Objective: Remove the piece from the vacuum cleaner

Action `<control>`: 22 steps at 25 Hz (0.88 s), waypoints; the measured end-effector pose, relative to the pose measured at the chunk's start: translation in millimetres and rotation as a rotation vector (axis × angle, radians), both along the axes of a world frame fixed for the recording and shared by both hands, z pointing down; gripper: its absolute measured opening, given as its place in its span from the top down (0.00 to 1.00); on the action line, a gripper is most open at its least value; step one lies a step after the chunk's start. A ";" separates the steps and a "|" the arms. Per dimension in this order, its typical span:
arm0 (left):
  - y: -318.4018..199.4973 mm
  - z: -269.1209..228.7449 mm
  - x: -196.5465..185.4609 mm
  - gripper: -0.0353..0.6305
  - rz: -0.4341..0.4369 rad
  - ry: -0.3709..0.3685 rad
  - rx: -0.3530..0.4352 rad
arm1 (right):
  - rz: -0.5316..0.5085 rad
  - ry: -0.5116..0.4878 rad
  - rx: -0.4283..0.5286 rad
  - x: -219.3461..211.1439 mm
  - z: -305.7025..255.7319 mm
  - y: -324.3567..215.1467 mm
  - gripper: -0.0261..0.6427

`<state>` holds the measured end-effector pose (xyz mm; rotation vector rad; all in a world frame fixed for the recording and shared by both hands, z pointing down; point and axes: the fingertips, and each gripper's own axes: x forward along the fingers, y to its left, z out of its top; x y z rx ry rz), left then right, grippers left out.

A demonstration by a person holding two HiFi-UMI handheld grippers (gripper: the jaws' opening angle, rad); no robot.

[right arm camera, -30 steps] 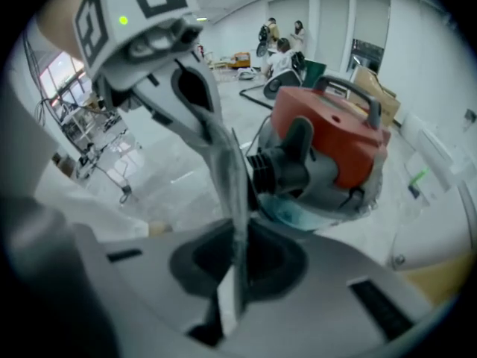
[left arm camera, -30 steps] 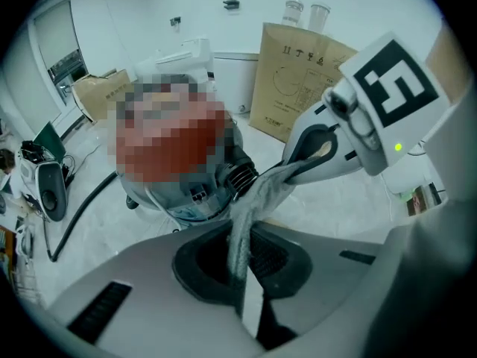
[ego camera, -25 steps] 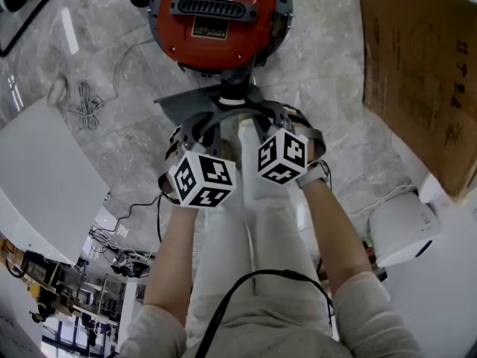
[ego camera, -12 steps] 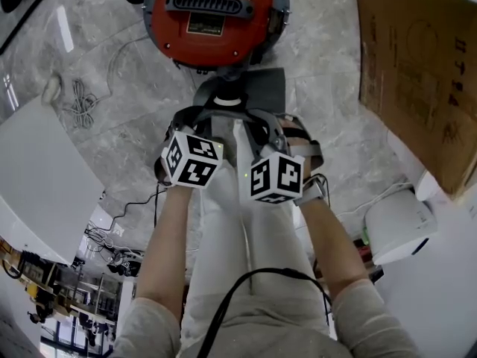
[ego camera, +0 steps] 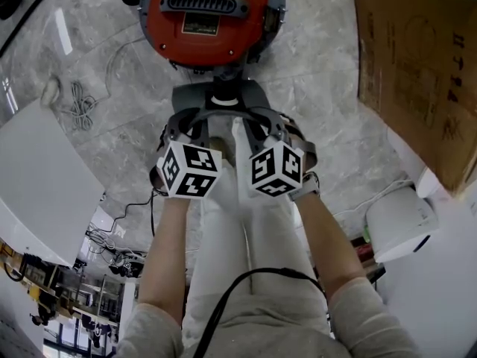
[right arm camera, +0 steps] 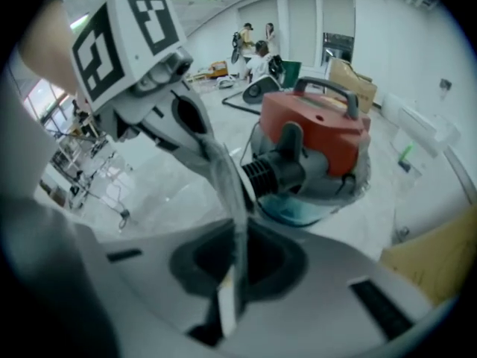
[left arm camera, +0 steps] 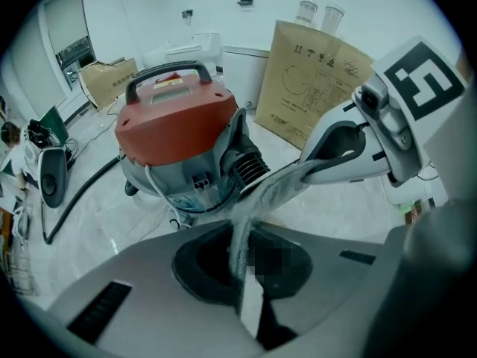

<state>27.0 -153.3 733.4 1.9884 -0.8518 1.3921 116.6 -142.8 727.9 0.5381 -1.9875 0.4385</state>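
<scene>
OK, vac (ego camera: 209,17) sits on the marble floor (ego camera: 328,80), red top up, black hose port facing the person. Piece (ego camera: 250,95) = thin dark-grey sheet, just in front of that port; can't tell if it touches it. L tool (left arm camera: 244,274) is pressed together on the piece, pinching its edge. R tool (right arm camera: 232,274) is the same, pinching the other end. Sheet runs edge-on between the two, pulled fairly straight. Both tools sit close together, pointing steeply down, just short of the vac. Loose cable (ego camera: 83,104) lies left of vac, cardboard (ego camera: 417,73) right of vac, both well apart from it.
</scene>
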 end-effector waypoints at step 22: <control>0.2 -17.1 6.1 0.89 -0.006 0.006 0.071 | 0.003 0.037 -0.023 3.8 11.6 2.9 0.92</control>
